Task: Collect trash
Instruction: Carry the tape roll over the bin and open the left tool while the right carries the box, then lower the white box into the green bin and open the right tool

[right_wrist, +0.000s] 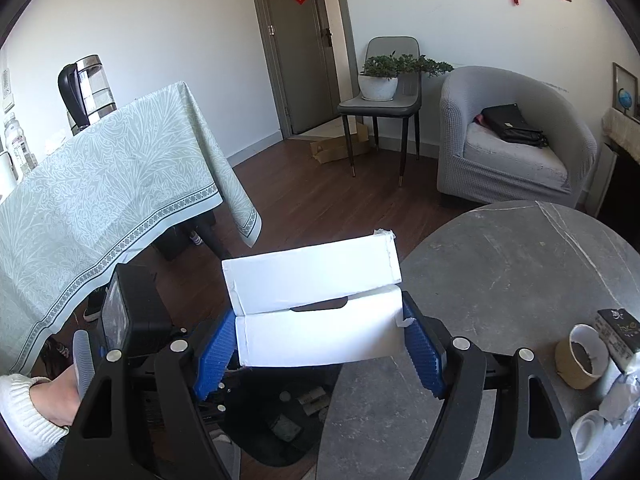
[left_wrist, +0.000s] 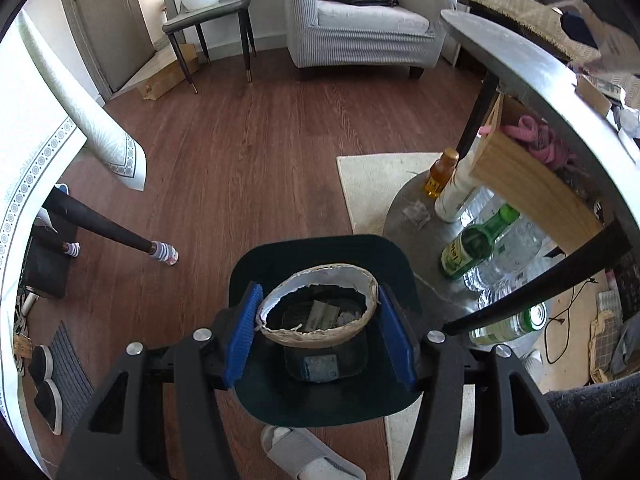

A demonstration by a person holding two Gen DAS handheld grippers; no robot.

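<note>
In the left wrist view my left gripper (left_wrist: pixel 319 294) is shut on a brown paper cup (left_wrist: pixel 320 336) with a torn rim, squeezed oval between the blue pads (left_wrist: pixel 242 332). It hangs right above a dark bin (left_wrist: pixel 320 248) on the floor, with scraps lying inside. My right gripper (right_wrist: pixel 318 316) is shut on a white cardboard box (right_wrist: pixel 312 276) whose lid flap stands up. It is held beside the edge of the round grey table (right_wrist: pixel 500 280). The bin (right_wrist: pixel 260 452) shows dimly below the box. A hand in a white sleeve (right_wrist: pixel 28 408) holds the left tool.
Another paper cup (right_wrist: pixel 580 356), a dark carton (right_wrist: pixel 618 332) and crumpled paper (right_wrist: pixel 620 400) sit on the round table. Under it stand bottles (left_wrist: pixel 472 248) and a wooden box (left_wrist: pixel 532 184). A slipper (left_wrist: pixel 304 456) lies by the bin; a clothed table (right_wrist: pixel 100 192) is left.
</note>
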